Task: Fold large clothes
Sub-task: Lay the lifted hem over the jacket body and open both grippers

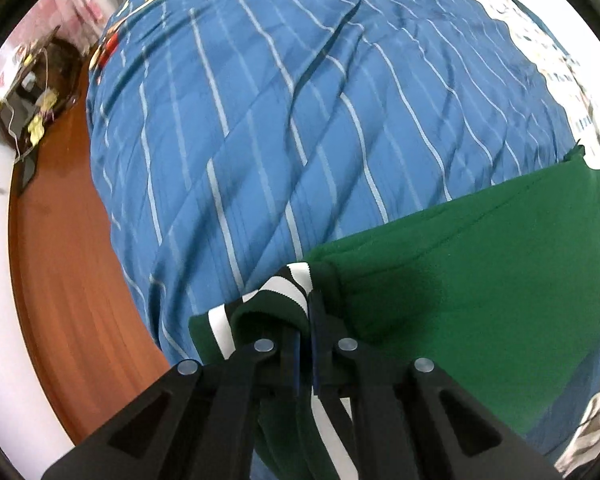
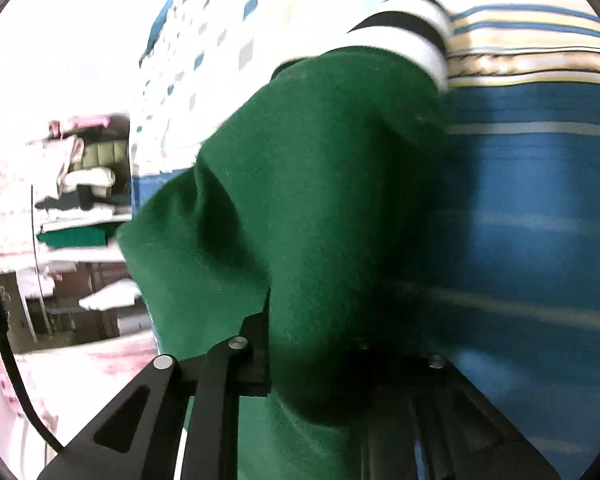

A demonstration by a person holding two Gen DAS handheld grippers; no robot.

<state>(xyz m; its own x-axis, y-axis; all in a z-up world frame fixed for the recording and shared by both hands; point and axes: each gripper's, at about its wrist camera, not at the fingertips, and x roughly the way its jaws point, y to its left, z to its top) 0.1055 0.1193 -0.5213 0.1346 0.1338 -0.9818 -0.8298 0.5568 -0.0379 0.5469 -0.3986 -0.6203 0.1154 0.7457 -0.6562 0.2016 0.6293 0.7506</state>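
Two grippers hold the same green garment (image 1: 460, 280), one at each side. Closest to the left wrist camera, the left gripper (image 1: 306, 320) points almost straight down and its jaws are pressed together, with the garment's striped cuff (image 1: 284, 284) pinched between them; the dark green, white and black bands of the cuff curl over the fingertips and hang down below them. To the right of this gripper the green cloth spreads out flat, and its far edge lies on a blue striped bedcover (image 1: 280, 120). Beyond the gripper the bedcover continues far ahead with thin pale stripes and soft creases. To the left of it, a brown wooden floor (image 1: 72, 260) shows, and further away a cluttered dark piece of furniture (image 1: 44, 92) stands near the wall. In the right wrist view, the right gripper (image 2: 312, 344) is mostly covered by the green cloth, which drapes over it and hides the right finger; the left finger (image 2: 256, 336) is visible beside the fold, and the jaws are nearly closed with the cloth bunched between them. Ahead of this gripper the cloth rises in a thick fold, and at its far end a second striped cuff (image 2: 420, 36) appears, blurred. To the right lies the blue bedcover, and far to the left there are shelves with folded clothes (image 2: 84, 200).
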